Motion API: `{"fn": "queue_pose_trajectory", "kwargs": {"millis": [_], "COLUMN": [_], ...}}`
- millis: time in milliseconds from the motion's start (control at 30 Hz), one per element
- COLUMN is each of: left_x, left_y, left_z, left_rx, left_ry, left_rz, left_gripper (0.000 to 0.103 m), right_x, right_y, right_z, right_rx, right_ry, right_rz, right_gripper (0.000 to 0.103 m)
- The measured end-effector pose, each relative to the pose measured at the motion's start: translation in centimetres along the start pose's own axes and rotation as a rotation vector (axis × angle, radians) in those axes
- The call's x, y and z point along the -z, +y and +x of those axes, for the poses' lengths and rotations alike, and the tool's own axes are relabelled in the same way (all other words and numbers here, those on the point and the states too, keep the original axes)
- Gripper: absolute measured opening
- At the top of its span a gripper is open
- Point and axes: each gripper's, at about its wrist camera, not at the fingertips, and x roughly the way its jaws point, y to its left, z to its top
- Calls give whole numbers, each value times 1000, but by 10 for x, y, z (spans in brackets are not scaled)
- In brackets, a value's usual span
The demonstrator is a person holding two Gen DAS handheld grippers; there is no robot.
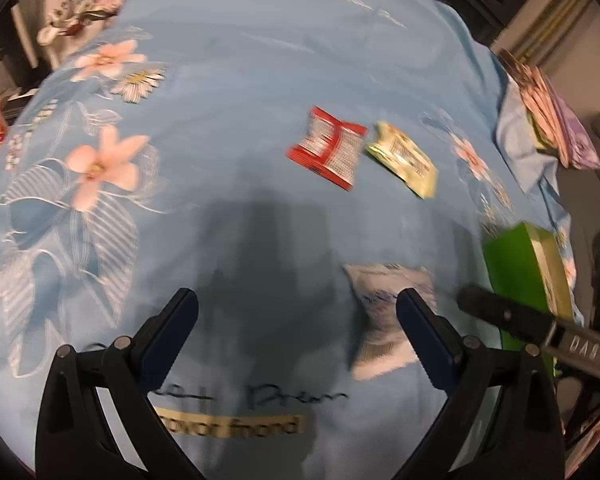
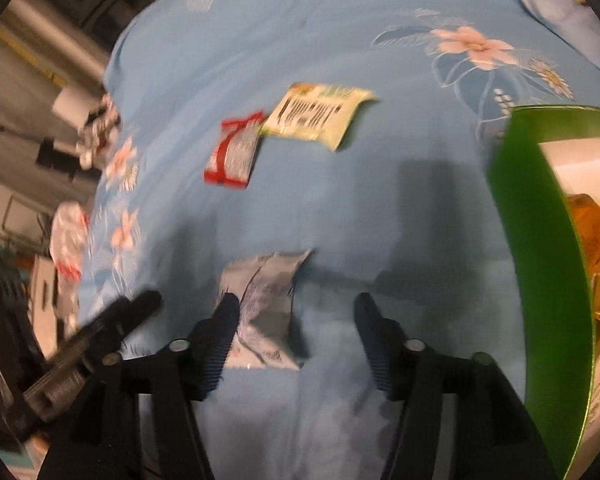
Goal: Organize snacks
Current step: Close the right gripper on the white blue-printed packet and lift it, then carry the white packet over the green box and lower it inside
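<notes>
Both my tongs hang spread and empty over the blue floral bedsheet [image 1: 228, 92]: the left tongs [image 1: 298, 312] wide, the right tongs [image 2: 296, 314] narrower. A white snack packet [image 2: 266, 304] lies flat just ahead of them. Farther ahead lie a red packet [image 1: 328, 148] and a pale green packet [image 1: 404, 160], and the green box [image 2: 540, 264] holding golden packets stands right of my right tongs.

Dim indoor light, both views motion-blurred; packet print unreadable. Dark gripper shadows fall across the blue bedsheet [image 1: 260, 80] at centre. Fisheye bending and black vignette at all edges.
</notes>
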Motion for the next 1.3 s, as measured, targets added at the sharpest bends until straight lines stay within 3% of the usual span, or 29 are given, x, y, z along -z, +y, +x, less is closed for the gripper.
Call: {"fn": "queue_pose_trajectory", "kwargs": {"millis": [367,500,667,733,833,1033,1133,1300], "left_x": [21,24,27,28,29,21,15,9], "left_y": [-39,-46,-53,-56,-60,-77,-97,-134], "left_z": [23,33,41,41,41,20,2,-15], "left_rx": [109,116,135,136,154,206,221,268], "left_ry": [93,125,137,125,119,45,-40,-103], "left_rz": [90,103,126,134,145,158,215,311], "left_gripper": [92,76,73,60,56,50,50,50], "right_x": [4,7,8,8,10,9,5,2], "right_y": [-8,-9,-11,-11,-5,2,7,-7], "right_z": [18,23,31,35,36,6,-24,-67], "right_rx": [-173,-165,-179,-184,-180,-130,-123,-110], "right_ry": [78,97,122,137,136,29,-86,-217], "right_rz": [65,76,88,87,57,-1,-44,-39], "right_gripper": [61,61,62,61,54,52,52,52]}}
